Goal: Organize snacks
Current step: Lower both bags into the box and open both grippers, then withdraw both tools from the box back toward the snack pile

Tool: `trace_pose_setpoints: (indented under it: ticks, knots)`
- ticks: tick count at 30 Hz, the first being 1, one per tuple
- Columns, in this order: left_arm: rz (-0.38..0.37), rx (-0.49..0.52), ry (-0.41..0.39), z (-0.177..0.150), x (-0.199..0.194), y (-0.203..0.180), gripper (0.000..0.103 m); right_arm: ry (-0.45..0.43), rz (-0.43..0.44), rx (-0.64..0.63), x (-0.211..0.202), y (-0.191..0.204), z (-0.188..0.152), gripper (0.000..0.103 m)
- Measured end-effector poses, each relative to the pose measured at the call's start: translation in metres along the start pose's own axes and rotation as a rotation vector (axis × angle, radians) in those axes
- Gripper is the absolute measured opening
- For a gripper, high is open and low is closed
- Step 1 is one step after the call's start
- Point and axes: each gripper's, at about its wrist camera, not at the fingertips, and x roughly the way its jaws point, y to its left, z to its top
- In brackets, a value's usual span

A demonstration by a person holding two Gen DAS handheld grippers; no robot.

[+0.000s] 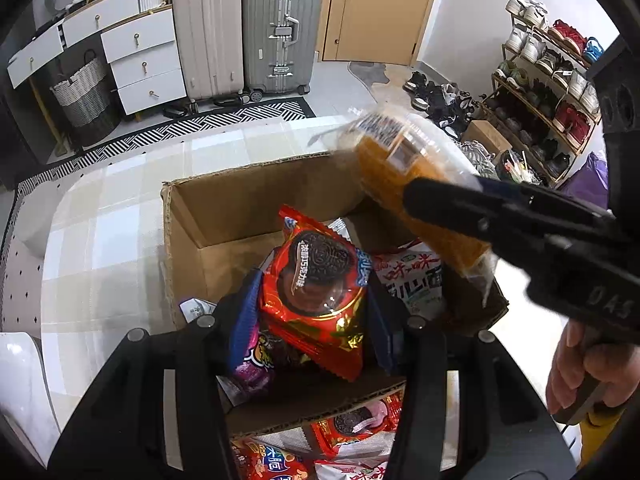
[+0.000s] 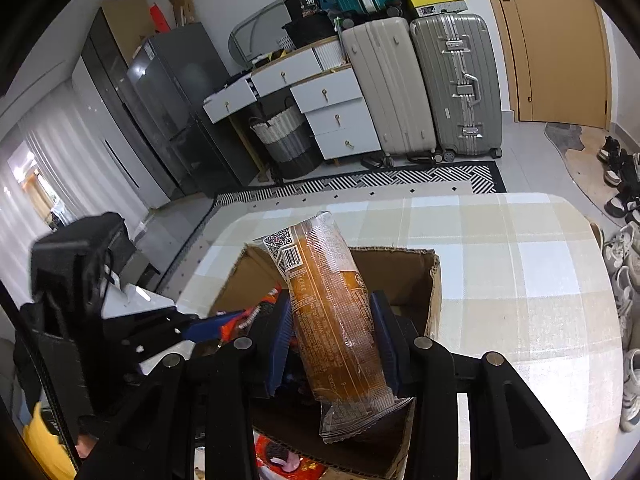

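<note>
Step in hand: both packets are being carried to the open brown corrugated cardboard box point(image 1: 208, 216), which stands on the desk point(image 1: 100, 216) under a pale checked cloth.

Left: the left hand-held gripper point(image 1: 310, 312) is clenched on a red foil cookie packet printed with a dark round biscuit point(image 1: 318, 284). Its blue pads press the packet's two sides, and the packet hangs over the box interior, above the snack packets already lying inside. More red and white packets lie on the desk outside the box's near wall.

Right: the right hand-held gripper point(image 2: 334, 344) grasps a long clear-wrapped orange-brown cake roll with a barcode label point(image 2: 328, 300) around its lower half. The roll stands nearly upright between the pads, its crimped end below them, its labelled end tilted over the box's far corner.

Next move, as judged: each packet needs lowering into free floor space, then the pads eased apart without dragging neighbouring packets.
</note>
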Motion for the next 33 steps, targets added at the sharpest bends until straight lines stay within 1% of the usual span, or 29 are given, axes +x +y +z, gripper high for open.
trace_pose_setpoints:
  ticks: [3,6,11,12,20,22,26,30,32,33]
  knots:
    - [0.003,0.0,0.002,0.0,0.001,0.001,0.046,0.007,-0.006,-0.006,0.002,0.0,-0.003,0.039]
    - [0.003,-0.002,0.004,-0.007,-0.008,0.005,0.048,0.009,0.0,-0.007,0.004,0.001,-0.003,0.039]
    - [0.0,0.004,-0.001,-0.009,-0.013,0.006,0.048,0.011,-0.008,-0.014,0.005,0.003,-0.004,0.039]
    - [-0.004,0.004,-0.004,-0.01,-0.015,0.006,0.05,0.012,-0.009,-0.014,0.006,0.003,-0.004,0.039]
    - [0.003,0.007,-0.017,-0.013,-0.03,0.003,0.051,-0.007,-0.002,-0.008,-0.002,0.006,-0.002,0.039]
    - [0.01,0.004,-0.021,-0.014,-0.034,0.003,0.059,-0.015,-0.001,-0.006,-0.006,0.006,-0.001,0.039]
    - [0.02,-0.004,-0.037,-0.018,-0.048,0.006,0.061,-0.026,0.0,0.0,-0.015,0.006,-0.001,0.039]
    - [0.031,-0.008,-0.054,-0.025,-0.067,0.008,0.064,-0.057,0.001,0.0,-0.03,0.01,-0.001,0.039]
    - [0.045,-0.01,-0.068,-0.031,-0.082,0.007,0.069,-0.074,0.007,0.0,-0.04,0.014,-0.001,0.039]
    - [0.047,-0.012,-0.074,-0.034,-0.089,0.008,0.075,-0.081,0.007,-0.002,-0.045,0.016,-0.002,0.039]
